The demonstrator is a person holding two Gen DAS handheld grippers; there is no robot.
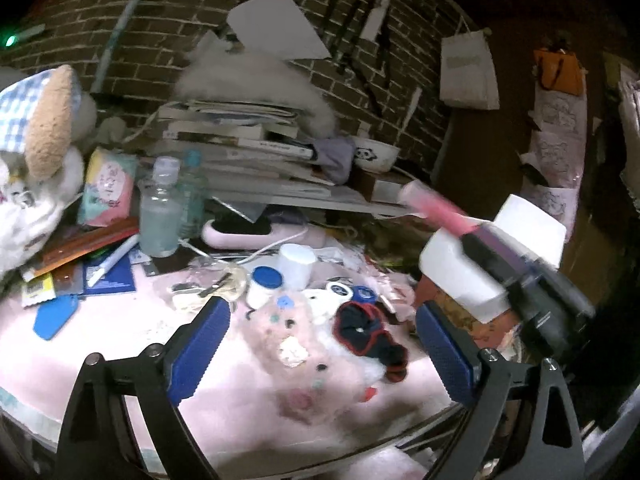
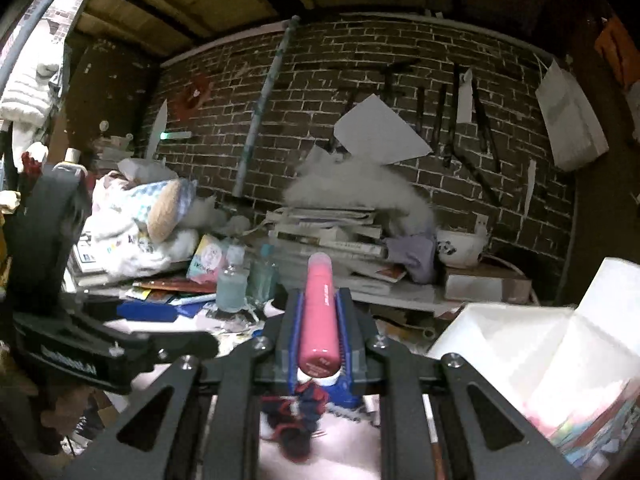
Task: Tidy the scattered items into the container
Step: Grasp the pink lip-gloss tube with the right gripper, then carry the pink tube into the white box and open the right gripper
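My right gripper (image 2: 320, 300) is shut on a pink tube (image 2: 319, 312), held lengthwise between its blue pads, up in the air. A white container (image 2: 520, 344) with dividers stands just to its lower right. In the left wrist view the same pink tube (image 1: 434, 204) is blurred above the white container (image 1: 460, 268). My left gripper (image 1: 322, 344) hangs open with nothing in it, over a navy and red cloth item (image 1: 368, 332) on the pink fluffy surface (image 1: 120, 336). A white jar with a blue lid (image 1: 265, 280) and a white cylinder (image 1: 297, 266) stand beyond the fingers.
Two clear bottles (image 1: 160, 208), a stack of books (image 1: 240, 136), a panda bowl (image 1: 376, 154) and a plush toy (image 1: 40, 152) crowd the back against a brick wall (image 1: 200, 20). Pens, cards and a blue tag (image 1: 52, 316) lie at the left.
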